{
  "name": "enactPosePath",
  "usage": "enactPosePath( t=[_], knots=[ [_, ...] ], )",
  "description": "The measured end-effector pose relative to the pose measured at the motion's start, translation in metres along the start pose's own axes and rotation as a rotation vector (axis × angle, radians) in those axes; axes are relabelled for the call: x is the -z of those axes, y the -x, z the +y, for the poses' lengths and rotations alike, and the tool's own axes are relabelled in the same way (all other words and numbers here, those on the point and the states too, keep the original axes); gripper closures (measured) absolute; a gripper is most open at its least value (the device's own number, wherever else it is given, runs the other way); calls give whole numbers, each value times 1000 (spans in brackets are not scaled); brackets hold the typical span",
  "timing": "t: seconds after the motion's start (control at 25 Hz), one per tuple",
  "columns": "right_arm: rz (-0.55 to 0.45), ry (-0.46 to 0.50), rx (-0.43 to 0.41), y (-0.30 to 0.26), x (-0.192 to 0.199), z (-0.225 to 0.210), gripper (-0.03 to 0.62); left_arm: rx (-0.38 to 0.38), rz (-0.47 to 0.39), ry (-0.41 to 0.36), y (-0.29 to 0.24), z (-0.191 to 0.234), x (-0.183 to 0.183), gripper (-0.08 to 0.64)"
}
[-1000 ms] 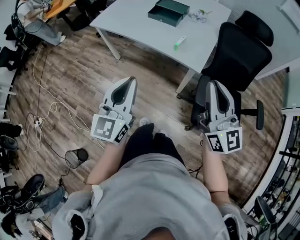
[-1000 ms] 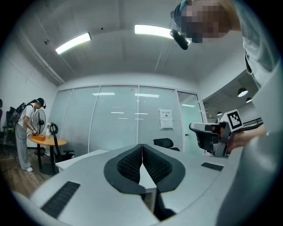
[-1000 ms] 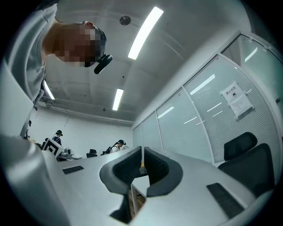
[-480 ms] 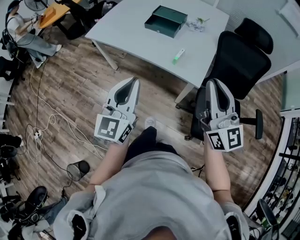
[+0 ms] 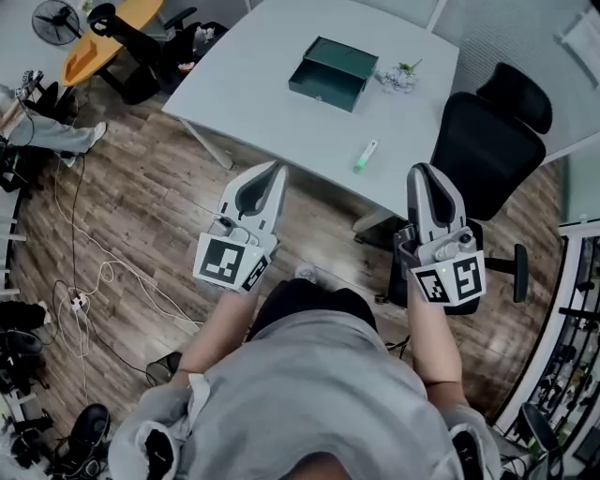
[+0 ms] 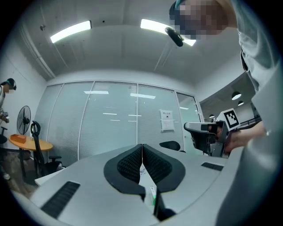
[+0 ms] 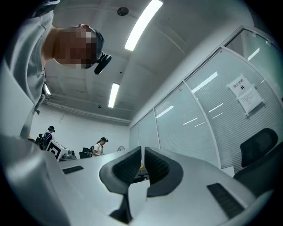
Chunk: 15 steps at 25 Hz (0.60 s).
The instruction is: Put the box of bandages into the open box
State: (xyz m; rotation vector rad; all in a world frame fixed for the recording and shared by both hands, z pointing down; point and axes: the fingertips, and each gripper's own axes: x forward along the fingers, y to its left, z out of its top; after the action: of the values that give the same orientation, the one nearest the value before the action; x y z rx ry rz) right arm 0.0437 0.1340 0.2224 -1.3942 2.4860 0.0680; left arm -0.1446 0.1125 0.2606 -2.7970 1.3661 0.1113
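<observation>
A small green-and-white box of bandages (image 5: 366, 156) lies near the front edge of the white table (image 5: 272, 84). The dark green open box (image 5: 333, 73) stands farther back on that table. My left gripper (image 5: 275, 169) is shut and empty, its tip at the table's near edge, left of the bandage box. My right gripper (image 5: 419, 171) is also shut and empty, just right of the bandage box and off the table's edge. In the left gripper view the shut gripper (image 6: 142, 148) shows a sliver of the bandage box (image 6: 153, 197) below its pads. The right gripper (image 7: 142, 150) in its own view points up at ceiling and glass wall.
A black office chair (image 5: 492, 141) stands right of the table, close behind my right gripper. A small plant-like item (image 5: 397, 77) lies by the open box. Cables (image 5: 84, 281) trail over the wooden floor at left. An orange table (image 5: 103, 23) and a fan (image 5: 52, 17) stand at far left.
Both grippers have moved forward from over the floor up to the table's near edge, and the table sits closer in the head view. Both stay shut.
</observation>
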Motion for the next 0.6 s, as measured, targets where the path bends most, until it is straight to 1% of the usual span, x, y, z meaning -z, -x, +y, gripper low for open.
enactPosePath(
  t=[0.12, 0.24, 0.28, 0.4, 0.6],
  knots=[
    [29, 6, 8, -18, 13, -12, 540, 1, 14, 9, -18, 20, 8, 540],
    [71, 75, -5, -33, 24, -18, 540, -6, 33, 27, -33, 32, 22, 540],
    [79, 84, -13, -38, 28, -20, 540, -8, 40, 33, -38, 35, 27, 540],
    [82, 51, -29, -54, 39, -37, 541, -16, 55, 46, -55, 44, 39, 540],
    [73, 14, -55, -92, 53, -82, 541, -51, 55, 34, -93, 66, 48, 540]
  ],
)
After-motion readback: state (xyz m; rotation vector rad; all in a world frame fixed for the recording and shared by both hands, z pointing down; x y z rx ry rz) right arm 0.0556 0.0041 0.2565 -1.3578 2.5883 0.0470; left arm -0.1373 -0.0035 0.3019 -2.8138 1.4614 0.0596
